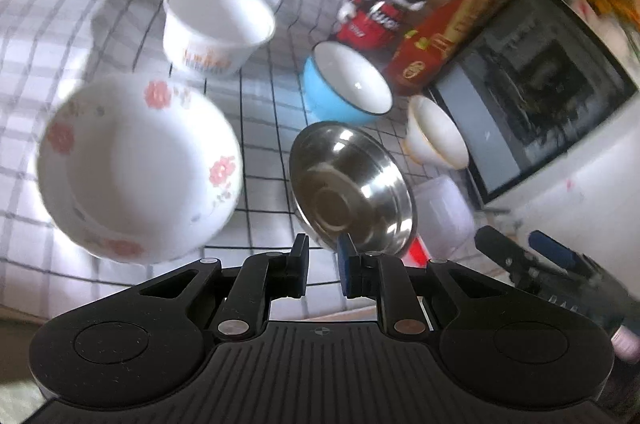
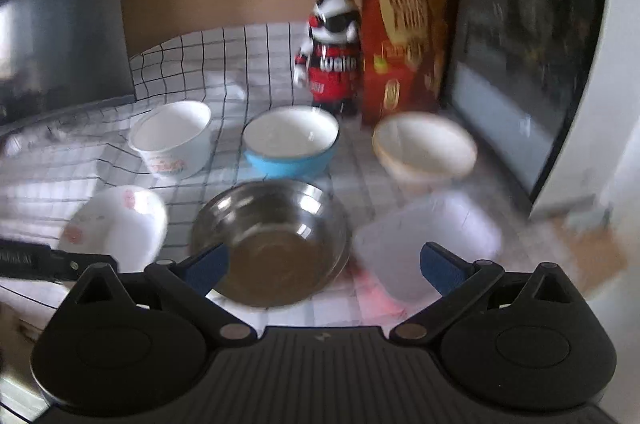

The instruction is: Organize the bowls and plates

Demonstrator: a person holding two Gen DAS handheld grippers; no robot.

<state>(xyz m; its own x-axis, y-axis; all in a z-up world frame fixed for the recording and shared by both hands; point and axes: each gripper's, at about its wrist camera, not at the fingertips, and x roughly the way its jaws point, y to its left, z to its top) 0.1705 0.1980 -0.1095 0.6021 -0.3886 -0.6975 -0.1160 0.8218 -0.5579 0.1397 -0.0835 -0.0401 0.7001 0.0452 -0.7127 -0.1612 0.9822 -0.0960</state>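
Observation:
Several bowls stand on a checked tablecloth [image 1: 264, 128]. In the left wrist view: a white bowl with pink flowers [image 1: 140, 168], a white bowl with orange print [image 1: 218, 24], a blue bowl [image 1: 346, 84], a steel bowl [image 1: 352, 184] and a small cream bowl [image 1: 438, 132]. My left gripper [image 1: 322, 264] is narrowly open and empty, just in front of the steel bowl's near rim. My right gripper [image 2: 324, 264] is wide open and empty, above the near side of the steel bowl [image 2: 272, 240]. The blue bowl [image 2: 292, 144], cream bowl [image 2: 424, 148], printed bowl [image 2: 172, 140] and flowered bowl [image 2: 116, 224] lie beyond.
A clear plastic tub [image 2: 428, 240] sits right of the steel bowl. A panda figure [image 2: 332, 56] and a red box [image 2: 404, 32] stand at the back. A white oven [image 2: 532, 64] is on the right, a dark screen [image 2: 60, 32] on the left.

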